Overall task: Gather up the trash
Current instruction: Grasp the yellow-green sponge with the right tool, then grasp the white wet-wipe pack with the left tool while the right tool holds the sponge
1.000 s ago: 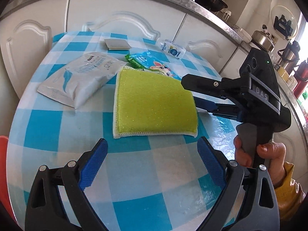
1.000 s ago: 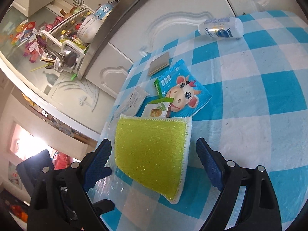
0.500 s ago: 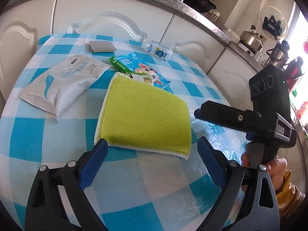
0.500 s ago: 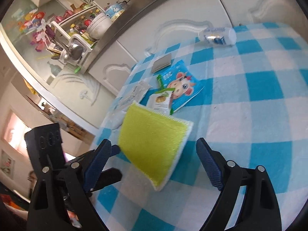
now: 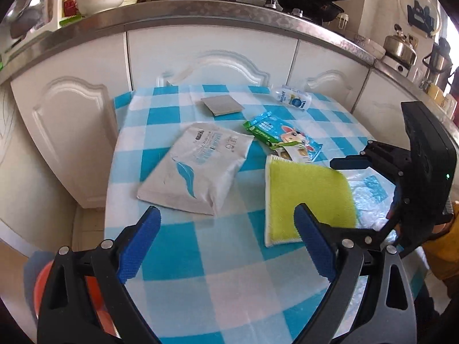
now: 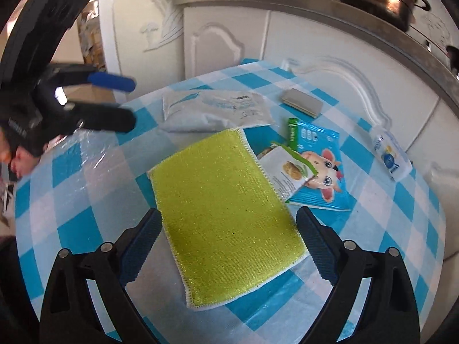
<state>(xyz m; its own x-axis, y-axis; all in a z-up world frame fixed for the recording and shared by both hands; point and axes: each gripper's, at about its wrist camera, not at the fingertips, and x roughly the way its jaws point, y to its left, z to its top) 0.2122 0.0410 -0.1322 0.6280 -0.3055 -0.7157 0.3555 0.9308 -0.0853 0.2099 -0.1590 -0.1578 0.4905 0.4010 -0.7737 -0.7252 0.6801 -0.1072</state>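
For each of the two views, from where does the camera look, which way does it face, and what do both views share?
Left wrist: sits on the left hand-held gripper, faces across the checked table toward the white cabinets; its open blue fingers and the right hand-held gripper show.
Right wrist: sits on the right hand-held gripper, looks down at the yellow-green sponge cloth; its open fingers show, the left hand-held gripper at upper left.
Shared: the sponge cloth, white pouch, cartoon wrapper.

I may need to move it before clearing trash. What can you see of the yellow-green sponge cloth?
The sponge cloth is a flat rectangular pad, glittery yellow-green with a white stitched border, and looks like soft mesh over foam. It lies flat on the checked tablecloth, between the open right gripper fingers, not held. Its far corner overlaps a small snack wrapper, and its far edge meets the white pouch.
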